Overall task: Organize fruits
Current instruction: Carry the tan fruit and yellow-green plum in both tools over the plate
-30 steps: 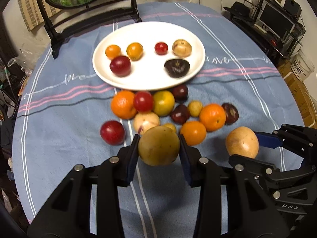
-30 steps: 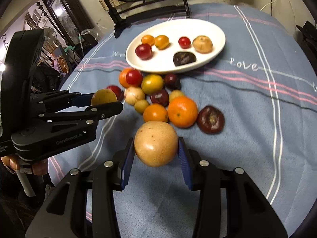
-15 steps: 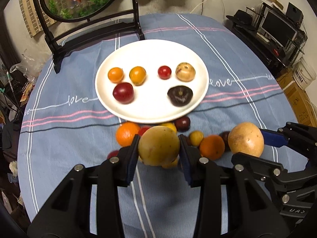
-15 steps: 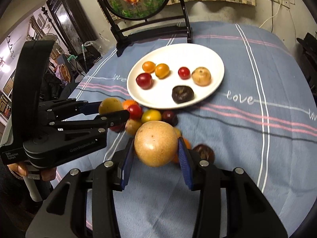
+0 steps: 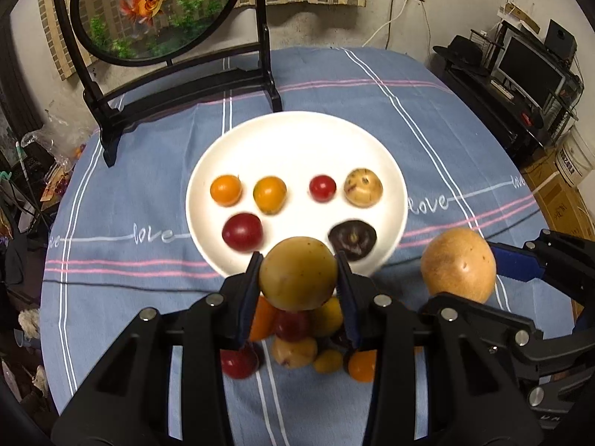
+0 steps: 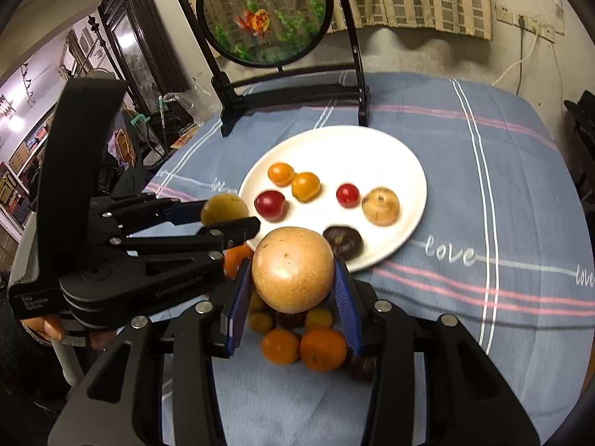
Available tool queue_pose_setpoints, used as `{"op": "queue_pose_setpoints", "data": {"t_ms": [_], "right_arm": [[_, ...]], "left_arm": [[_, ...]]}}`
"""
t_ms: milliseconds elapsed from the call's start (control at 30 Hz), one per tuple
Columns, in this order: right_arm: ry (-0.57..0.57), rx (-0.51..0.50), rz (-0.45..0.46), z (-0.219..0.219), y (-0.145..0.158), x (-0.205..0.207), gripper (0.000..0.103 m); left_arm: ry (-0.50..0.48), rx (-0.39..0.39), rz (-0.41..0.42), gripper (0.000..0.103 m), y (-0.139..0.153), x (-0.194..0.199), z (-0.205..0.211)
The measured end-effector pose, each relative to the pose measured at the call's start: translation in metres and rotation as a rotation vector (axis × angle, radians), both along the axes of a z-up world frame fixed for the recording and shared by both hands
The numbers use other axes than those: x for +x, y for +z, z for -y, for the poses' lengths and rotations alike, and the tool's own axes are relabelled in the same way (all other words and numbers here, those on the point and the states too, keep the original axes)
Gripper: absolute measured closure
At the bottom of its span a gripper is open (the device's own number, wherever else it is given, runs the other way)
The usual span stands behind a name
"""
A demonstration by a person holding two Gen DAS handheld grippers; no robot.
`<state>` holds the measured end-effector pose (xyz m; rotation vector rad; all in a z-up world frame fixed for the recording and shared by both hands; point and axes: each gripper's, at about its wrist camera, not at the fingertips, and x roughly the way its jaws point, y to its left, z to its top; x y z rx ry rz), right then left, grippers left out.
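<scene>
My left gripper (image 5: 298,273) is shut on a yellow-green round fruit (image 5: 297,271), held above the near rim of the white plate (image 5: 297,137). My right gripper (image 6: 292,271) is shut on a tan round fruit (image 6: 292,269), also seen at the right of the left wrist view (image 5: 458,264). The plate (image 6: 346,145) holds several fruits: two orange ones (image 5: 225,189), a red plum (image 5: 242,231), a small red one (image 5: 322,187), a tan one (image 5: 363,187) and a dark purple one (image 5: 352,239). A heap of mixed fruits (image 6: 303,345) lies on the cloth below both grippers.
The round table has a blue striped cloth (image 5: 427,119). A black stand with a round goldfish picture (image 5: 156,7) stands behind the plate. A monitor and shelves (image 5: 531,70) are off the table's right side.
Both grippers have risen and moved forward with their fruits, from over the heap to the plate's near edge. The heap now lies beneath the fingers.
</scene>
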<state>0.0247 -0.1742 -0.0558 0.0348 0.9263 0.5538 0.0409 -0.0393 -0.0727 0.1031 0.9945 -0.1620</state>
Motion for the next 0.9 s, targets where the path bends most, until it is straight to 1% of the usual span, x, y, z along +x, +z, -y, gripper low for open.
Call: {"op": "queue_pose_setpoints", "data": {"t_ms": [67, 200, 333, 467, 667, 767, 900], "right_arm": [[0.0, -0.015, 0.017, -0.004, 0.003, 0.013, 0.06], [-0.01, -0.015, 0.043, -0.005, 0.009, 0.035, 0.06], [-0.032, -0.032, 0.059, -0.007, 0.008, 0.058, 0.06], [-0.047, -0.045, 0.042, -0.008, -0.002, 0.08, 0.06], [-0.08, -0.046, -0.033, -0.012, -0.027, 0.116, 0.06], [-0.09, -0.056, -0.054, -0.013, -0.034, 0.127, 0.06], [-0.102, -0.071, -0.078, -0.015, -0.042, 0.143, 0.059]], "left_arm": [[0.015, 0.003, 0.007, 0.064, 0.002, 0.011, -0.003], [0.043, 0.005, 0.02, 0.064, 0.007, 0.03, -0.01], [0.083, -0.001, 0.031, 0.064, 0.01, 0.049, -0.022], [0.094, -0.005, 0.026, 0.064, 0.007, 0.063, -0.026], [0.038, 0.007, -0.011, 0.064, -0.012, 0.072, -0.009], [0.013, 0.025, -0.028, 0.064, -0.023, 0.072, -0.002], [0.016, 0.026, -0.048, 0.064, -0.031, 0.078, 0.001]]}}
